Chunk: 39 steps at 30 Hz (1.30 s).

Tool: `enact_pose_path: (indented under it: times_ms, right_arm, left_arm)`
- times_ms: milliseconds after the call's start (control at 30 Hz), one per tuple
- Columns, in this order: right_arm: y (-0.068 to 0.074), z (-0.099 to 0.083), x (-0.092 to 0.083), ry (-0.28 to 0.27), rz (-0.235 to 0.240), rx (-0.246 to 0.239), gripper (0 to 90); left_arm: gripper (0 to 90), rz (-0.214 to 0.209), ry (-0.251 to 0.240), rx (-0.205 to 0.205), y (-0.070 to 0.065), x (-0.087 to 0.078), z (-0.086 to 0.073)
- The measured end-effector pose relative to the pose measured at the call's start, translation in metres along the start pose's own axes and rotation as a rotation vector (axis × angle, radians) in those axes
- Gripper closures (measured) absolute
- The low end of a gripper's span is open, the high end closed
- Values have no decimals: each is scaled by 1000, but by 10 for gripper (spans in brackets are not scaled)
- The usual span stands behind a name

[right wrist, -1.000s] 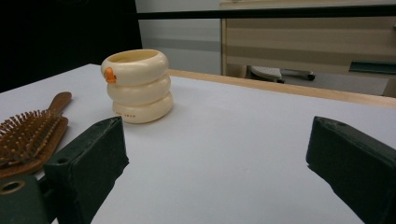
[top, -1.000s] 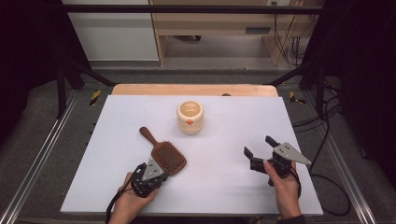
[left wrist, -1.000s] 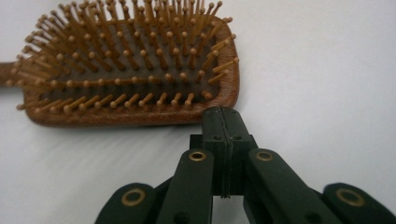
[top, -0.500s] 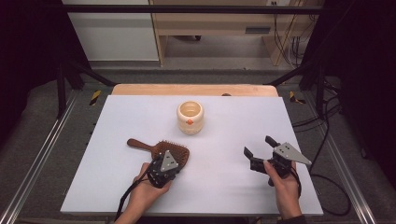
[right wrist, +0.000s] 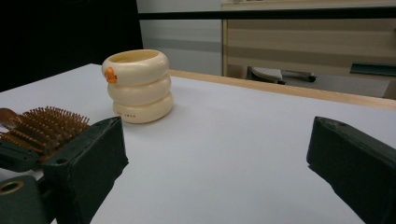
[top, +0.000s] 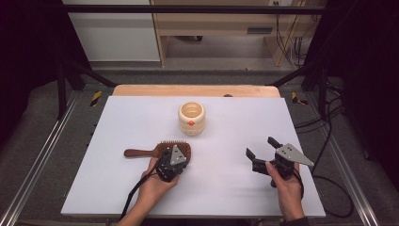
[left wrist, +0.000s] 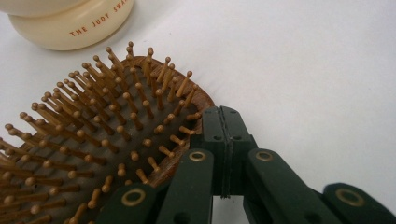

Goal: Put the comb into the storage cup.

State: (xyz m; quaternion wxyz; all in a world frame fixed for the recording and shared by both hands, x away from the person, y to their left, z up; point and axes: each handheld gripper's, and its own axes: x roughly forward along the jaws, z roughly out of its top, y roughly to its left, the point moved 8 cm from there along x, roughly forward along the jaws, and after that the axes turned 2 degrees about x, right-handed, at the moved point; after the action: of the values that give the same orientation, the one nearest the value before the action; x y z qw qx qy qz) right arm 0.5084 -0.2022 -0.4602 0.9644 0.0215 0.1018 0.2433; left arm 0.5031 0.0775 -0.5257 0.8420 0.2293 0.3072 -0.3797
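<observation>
A wooden hairbrush point(top: 141, 153) lies bristles-up on the white table point(top: 235, 117), its handle pointing left. My left gripper point(top: 180, 151) sits over the right end of the brush head. In the left gripper view its jaws point(left wrist: 223, 135) are shut flat together against the head's wooden rim point(left wrist: 198, 105), with nothing between them. A cream ringed pot point(top: 191, 118) with an orange spot stands behind the brush, and its base point(left wrist: 70, 23) carries red lettering. My right gripper point(top: 261, 147) rests at the right front, open and empty, looking toward the pot point(right wrist: 139, 86).
A wooden strip point(top: 195, 90) runs along the table's far edge. Metal rails point(top: 35, 160) flank the table on both sides, and cables point(top: 329, 141) trail on the floor at the right. White surface lies bare between the two grippers.
My left gripper has moved right and a little away from me. The brush has swung with it: its handle pointed up-left before and now points straight left. The right gripper stayed still.
</observation>
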Motion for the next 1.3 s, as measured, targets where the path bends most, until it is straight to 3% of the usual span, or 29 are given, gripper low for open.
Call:
enact_pose_path:
  times_ms: [200, 300, 567, 967, 1100, 1300]
  right_arm:
    - [1, -1, 0, 3, -2, -3, 49]
    - [-1, 0, 0, 2, -17, -10, 55]
    - [0, -1, 1, 10, -18, -9, 55]
    - [0, -2, 1, 12, -19, -18, 58]
    - [0, -2, 2, 12, -17, -16, 58]
    - [0, -2, 2, 12, -13, -19, 57]
  left_arm:
    - [898, 9, -18, -39, 3, 3, 3]
    - [899, 33, -18, -49, 7, 4, 4]
    - [898, 37, -32, -137, 22, 5, 12]
    - [898, 64, -6, -165, 32, 10, 18]
    - [898, 71, 11, -145, 31, 15, 20]
    - [898, 67, 3, -169, 33, 18, 22]
